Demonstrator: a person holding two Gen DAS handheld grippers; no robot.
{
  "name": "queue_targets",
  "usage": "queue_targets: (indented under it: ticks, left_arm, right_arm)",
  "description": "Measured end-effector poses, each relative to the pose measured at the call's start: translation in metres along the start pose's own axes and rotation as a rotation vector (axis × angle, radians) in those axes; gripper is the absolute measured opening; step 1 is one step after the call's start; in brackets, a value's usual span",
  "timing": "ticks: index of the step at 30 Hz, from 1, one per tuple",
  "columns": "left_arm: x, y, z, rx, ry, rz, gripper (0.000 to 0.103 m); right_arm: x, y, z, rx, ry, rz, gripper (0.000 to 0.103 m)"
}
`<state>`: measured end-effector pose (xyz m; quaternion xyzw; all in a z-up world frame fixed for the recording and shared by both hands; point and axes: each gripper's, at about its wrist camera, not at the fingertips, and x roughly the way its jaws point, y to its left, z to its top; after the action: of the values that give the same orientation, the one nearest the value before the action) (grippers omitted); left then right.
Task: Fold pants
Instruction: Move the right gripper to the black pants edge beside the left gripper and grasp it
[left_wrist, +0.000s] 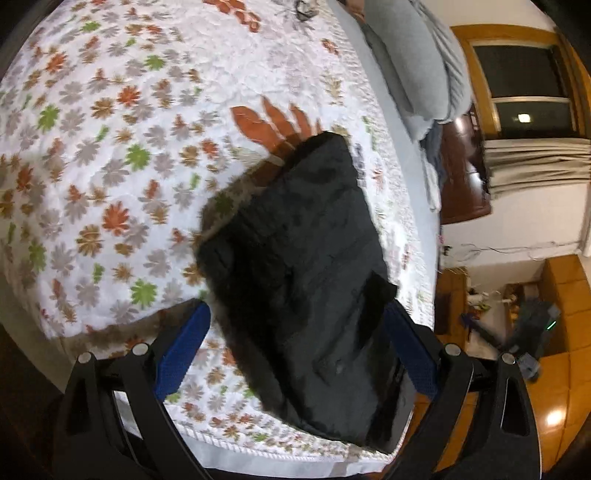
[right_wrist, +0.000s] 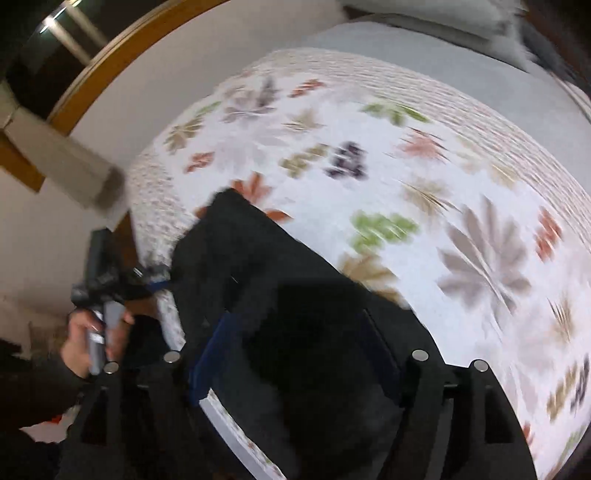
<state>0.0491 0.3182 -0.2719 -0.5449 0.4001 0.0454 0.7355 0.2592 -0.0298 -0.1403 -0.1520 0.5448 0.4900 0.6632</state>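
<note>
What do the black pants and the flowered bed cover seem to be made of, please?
The black pants look like a soft, matte woven or knit fabric: no shine, and they fold into a thick limp bundle. The exact fibre cannot be told. The flowered bed cover appears to be quilted cotton-like cloth, matte, with a puckered stitched surface and a printed leaf pattern.

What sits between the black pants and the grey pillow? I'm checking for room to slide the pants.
Only bare floral bedspread between the pants and the pillow, in the left wrist view.
</note>
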Motion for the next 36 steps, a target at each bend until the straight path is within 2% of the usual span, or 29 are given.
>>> queue_targets:
  ticks: [3,10,18,27,36]
  left_arm:
    - [-0.003,0.002,-0.002,-0.014,-0.018,0.012,0.094]
    - [0.003,-0.016,-0.011,0.097,-0.007,0.132,0.094]
    - [0.008,-0.018,-0.010,0.124,0.013,0.161,0.094]
    - [0.016,-0.020,-0.008,0.145,0.033,0.168,0.095]
    - [0.014,-0.020,-0.007,0.140,0.036,0.159,0.096]
  right_arm:
    - [0.028,0.021,0.037,-0.066,0.059,0.026,0.076]
    - [0.091,0.041,0.089,-0.147,0.182,0.061,0.079]
    - [0.149,0.041,0.134,-0.181,0.276,0.121,0.080]
    - [0.200,0.050,0.154,-0.214,0.362,0.184,0.081]
    - [0.222,0.066,0.166,-0.268,0.424,0.218,0.081]
